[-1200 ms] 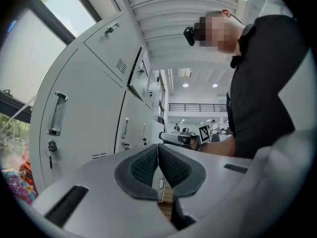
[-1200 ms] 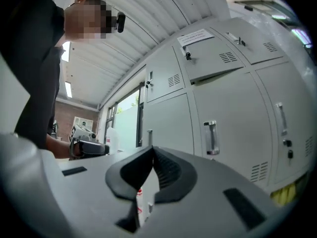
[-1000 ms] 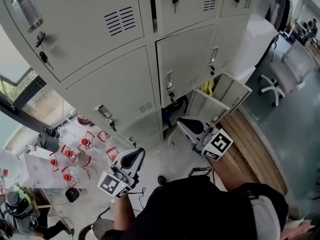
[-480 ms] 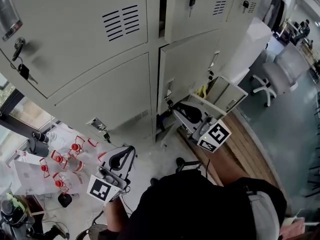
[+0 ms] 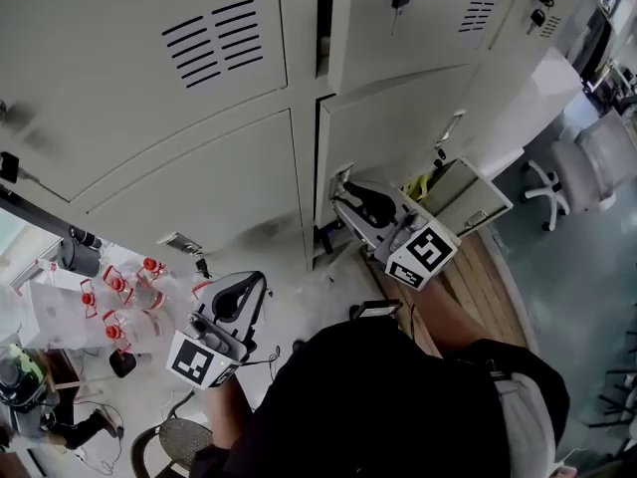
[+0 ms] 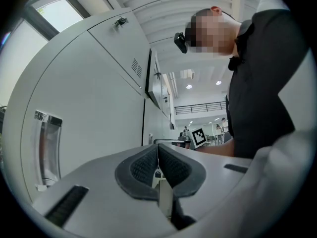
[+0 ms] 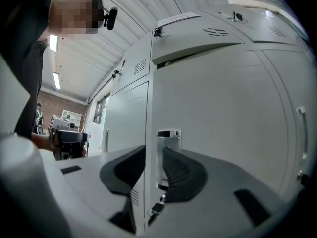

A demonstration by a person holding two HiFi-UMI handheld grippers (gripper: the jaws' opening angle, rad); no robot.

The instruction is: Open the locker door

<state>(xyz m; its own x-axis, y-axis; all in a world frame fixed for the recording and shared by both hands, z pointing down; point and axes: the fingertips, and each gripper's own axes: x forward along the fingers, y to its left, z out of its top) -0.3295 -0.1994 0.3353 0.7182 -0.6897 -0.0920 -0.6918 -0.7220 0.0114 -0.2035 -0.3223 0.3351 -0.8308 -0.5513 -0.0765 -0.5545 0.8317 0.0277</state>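
Note:
The grey locker door (image 5: 408, 132) in the lower middle row stands flush with its frame, its metal pull handle (image 5: 339, 178) at the left edge. My right gripper (image 5: 345, 198) is open, its tips just short of that handle. In the right gripper view the handle (image 7: 167, 155) and the door edge line up in the gap of the right gripper (image 7: 154, 168), and a key (image 7: 157, 209) hangs below. My left gripper (image 5: 255, 285) hangs lower left, away from the lockers. In its own view the left gripper (image 6: 158, 165) is shut with nothing in it.
An upper door (image 5: 324, 18) is slightly ajar. A bottom locker door (image 5: 468, 195) stands open on the right with something yellow (image 5: 416, 182) inside. Red-capped bottles (image 5: 119, 302) crowd the floor at left. An office chair (image 5: 557, 182) stands at right, by wooden boards (image 5: 488, 277).
My right gripper has moved up and closer to the lower middle locker's handle. The left gripper has stayed low and shut. The head view has swung nearer the lockers.

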